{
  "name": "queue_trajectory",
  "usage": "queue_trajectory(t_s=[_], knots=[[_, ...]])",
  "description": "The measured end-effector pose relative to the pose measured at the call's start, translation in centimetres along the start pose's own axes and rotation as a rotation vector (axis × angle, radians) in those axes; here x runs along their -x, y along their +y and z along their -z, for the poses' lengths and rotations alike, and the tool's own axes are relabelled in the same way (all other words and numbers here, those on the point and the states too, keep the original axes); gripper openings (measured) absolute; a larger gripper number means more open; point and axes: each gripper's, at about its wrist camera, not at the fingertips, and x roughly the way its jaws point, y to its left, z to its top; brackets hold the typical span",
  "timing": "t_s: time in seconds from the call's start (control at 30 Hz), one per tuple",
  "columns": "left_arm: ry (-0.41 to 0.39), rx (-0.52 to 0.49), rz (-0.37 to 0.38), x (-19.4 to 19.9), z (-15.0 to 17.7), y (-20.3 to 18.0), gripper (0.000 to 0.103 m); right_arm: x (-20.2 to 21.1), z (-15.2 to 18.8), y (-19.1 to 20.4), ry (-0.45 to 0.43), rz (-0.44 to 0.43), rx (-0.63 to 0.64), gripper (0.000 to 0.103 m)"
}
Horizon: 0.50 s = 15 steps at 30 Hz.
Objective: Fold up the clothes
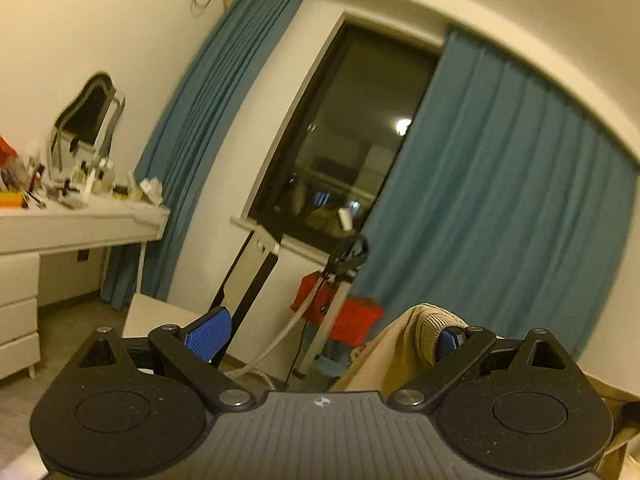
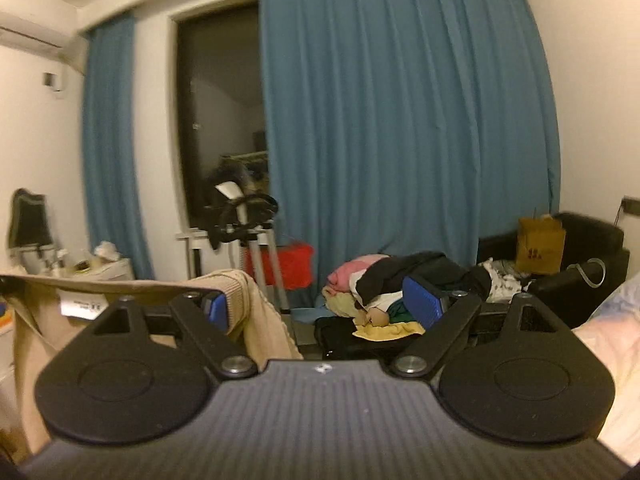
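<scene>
Beige garment hangs between your two grippers.
Your left gripper [image 1: 334, 334] and right gripper [image 2: 322, 304] gape; the beige garment [image 1: 416, 344] drapes each inner finger.

White table [image 1: 80, 224] at 9 o'clock carries a mirror [image 1: 90, 116] and cluttered bottles [image 1: 94, 178]; a heap of clothes [image 2: 384, 280] lies at 3 o'clock.

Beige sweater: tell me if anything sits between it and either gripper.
Nothing does. The beige sweater is draped over one finger of the left gripper and one of the right gripper; both grippers' fingers are spread wide, not clamped.
</scene>
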Motion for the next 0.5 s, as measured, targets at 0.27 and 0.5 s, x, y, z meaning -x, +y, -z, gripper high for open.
queue_trajectory(t_s=[0.27, 0.5], knots=[[0.179, -0.085, -0.078, -26.4, 11.3, 2.0, 0.099, -22.6, 9.3, -0.3, 0.112, 0.119, 0.047, 0.086], [0.518, -0.112, -0.107, -41.0, 23.8, 7.0, 0.097, -35.2, 20.1, -1.6, 0.401, 0.091, 0.006, 0.086]])
